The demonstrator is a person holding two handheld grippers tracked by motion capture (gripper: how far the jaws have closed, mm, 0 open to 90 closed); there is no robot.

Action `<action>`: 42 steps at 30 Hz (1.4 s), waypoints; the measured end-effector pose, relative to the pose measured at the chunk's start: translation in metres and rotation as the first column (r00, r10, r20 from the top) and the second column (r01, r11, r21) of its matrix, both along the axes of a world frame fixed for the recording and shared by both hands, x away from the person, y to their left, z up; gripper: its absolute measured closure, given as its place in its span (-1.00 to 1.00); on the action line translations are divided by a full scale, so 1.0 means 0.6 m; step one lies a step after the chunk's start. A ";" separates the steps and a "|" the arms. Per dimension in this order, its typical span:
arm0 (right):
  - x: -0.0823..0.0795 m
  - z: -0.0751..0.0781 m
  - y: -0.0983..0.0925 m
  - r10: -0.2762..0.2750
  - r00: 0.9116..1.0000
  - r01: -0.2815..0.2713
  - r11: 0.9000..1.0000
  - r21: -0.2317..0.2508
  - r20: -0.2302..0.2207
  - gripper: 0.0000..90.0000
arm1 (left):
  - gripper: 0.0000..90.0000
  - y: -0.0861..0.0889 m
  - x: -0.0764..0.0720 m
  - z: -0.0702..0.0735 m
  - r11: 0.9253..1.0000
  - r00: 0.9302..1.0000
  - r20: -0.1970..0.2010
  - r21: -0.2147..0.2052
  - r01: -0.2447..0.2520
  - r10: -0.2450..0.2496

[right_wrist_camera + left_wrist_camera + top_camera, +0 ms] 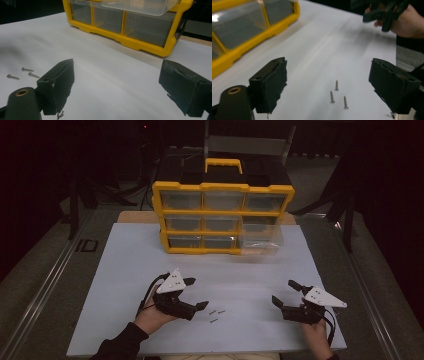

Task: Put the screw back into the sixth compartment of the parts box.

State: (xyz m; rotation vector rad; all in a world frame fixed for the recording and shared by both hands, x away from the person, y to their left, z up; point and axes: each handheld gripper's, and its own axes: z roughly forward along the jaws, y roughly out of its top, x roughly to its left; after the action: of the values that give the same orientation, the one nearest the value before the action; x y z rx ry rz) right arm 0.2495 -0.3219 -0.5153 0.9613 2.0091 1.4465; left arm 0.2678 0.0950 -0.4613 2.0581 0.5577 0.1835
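1. The left black two-jaw gripper carries a pale grey three-cornered plate with small dark dots on top; a black cable loops from its near left side
2. The right black two-jaw gripper bears the same grey plate, with a black cable trailing near the wrist
3. In both gripper views, the jaws wear ragged black pads, and a brass-ringed hole sits in the black body at lower left
4. The left forearm wears a dark long sleeve

High view overhead — tong views low, sharing screws.
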 end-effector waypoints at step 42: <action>0.001 -0.002 0.001 0.018 1.000 -0.018 1.000 0.000 -0.009 -0.71 | 0.50 -0.085 0.020 -0.106 0.967 0.984 -0.177 0.244 0.076 -0.033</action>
State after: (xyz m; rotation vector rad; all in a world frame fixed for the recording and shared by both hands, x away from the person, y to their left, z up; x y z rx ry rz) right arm 0.2503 -0.3212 -0.5162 0.9536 2.0291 1.4540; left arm 0.2799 0.0439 -0.5247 2.3485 0.6070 0.0444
